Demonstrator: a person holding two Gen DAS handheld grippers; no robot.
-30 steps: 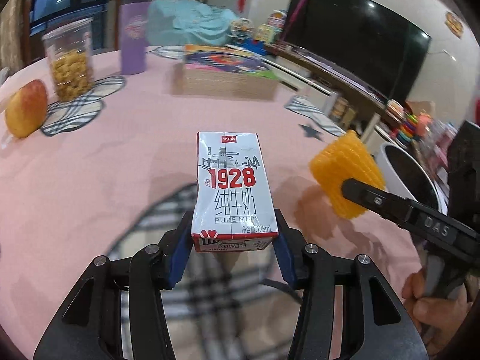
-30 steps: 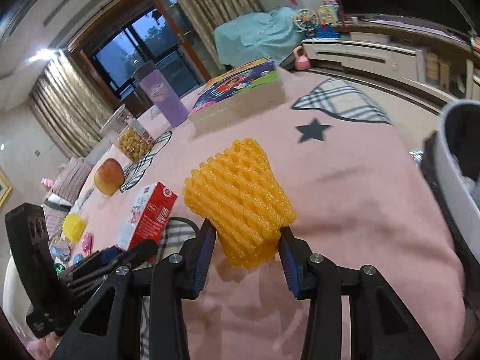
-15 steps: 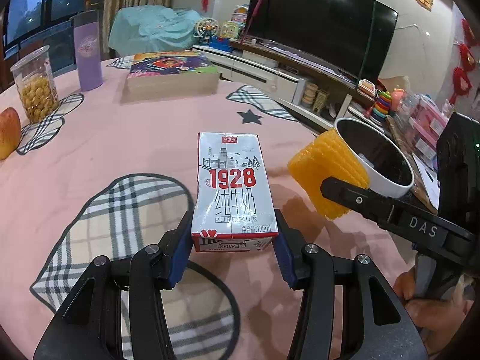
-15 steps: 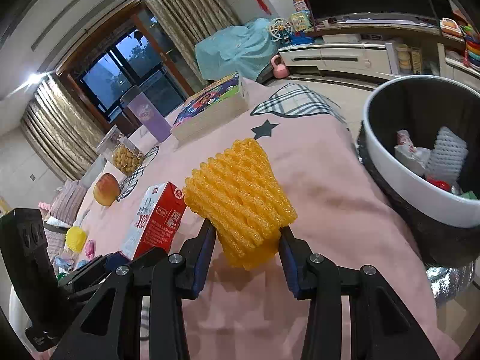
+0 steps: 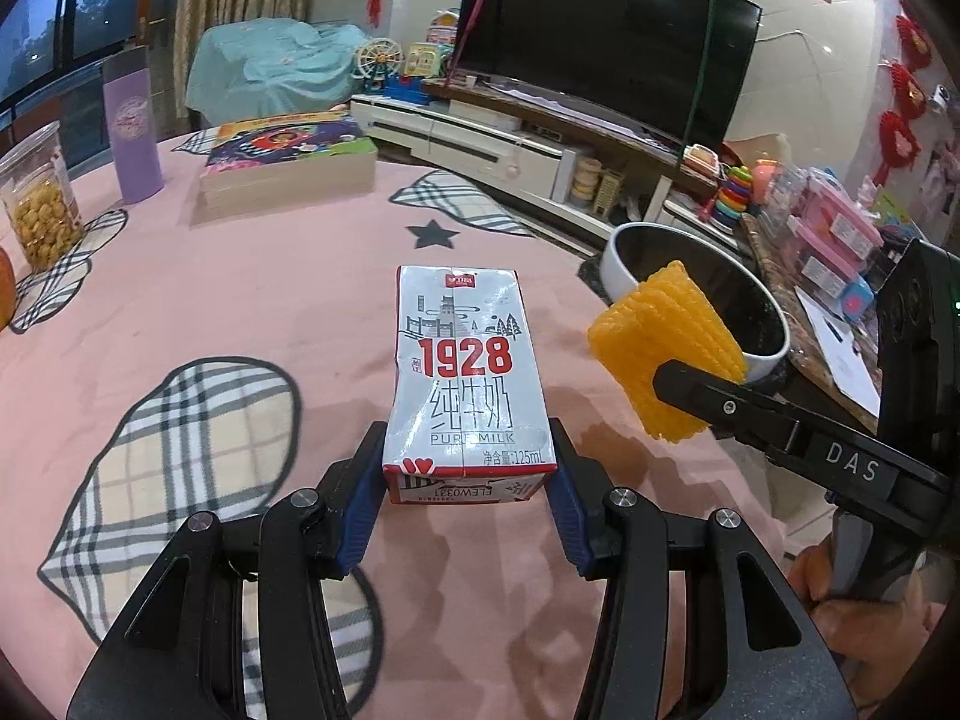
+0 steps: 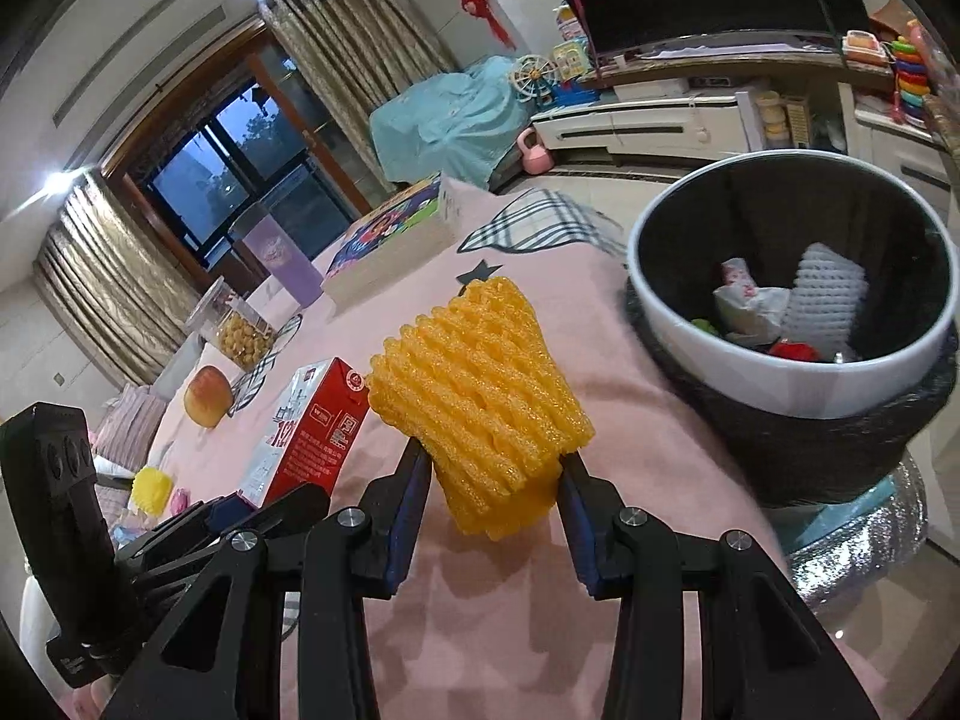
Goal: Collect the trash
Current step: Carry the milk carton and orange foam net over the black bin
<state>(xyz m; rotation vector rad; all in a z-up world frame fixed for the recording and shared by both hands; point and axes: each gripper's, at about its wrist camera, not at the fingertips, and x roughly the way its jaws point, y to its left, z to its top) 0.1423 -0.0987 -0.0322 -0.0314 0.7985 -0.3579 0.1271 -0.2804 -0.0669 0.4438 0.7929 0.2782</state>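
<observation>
My left gripper [image 5: 467, 480] is shut on a white and red "1928" milk carton [image 5: 465, 378], held above the pink table [image 5: 240, 312]. The carton also shows in the right wrist view [image 6: 312, 432]. My right gripper [image 6: 489, 474] is shut on a yellow foam fruit net [image 6: 480, 402], also visible in the left wrist view [image 5: 666, 348]. A white-rimmed black trash bin [image 6: 786, 378] stands off the table's right edge, ahead and right of both grippers, with wrappers and a white foam net [image 6: 828, 294] inside. It also shows in the left wrist view [image 5: 624, 264].
On the far table are a book stack [image 5: 288, 162], a purple bottle [image 5: 132, 132], a snack jar [image 5: 36, 198] and an apple [image 6: 207, 399]. A TV stand [image 5: 510, 144] and toys line the far wall.
Both grippers have swung right with their loads toward the table's edge. The trash bin has come fully into view and is nearer.
</observation>
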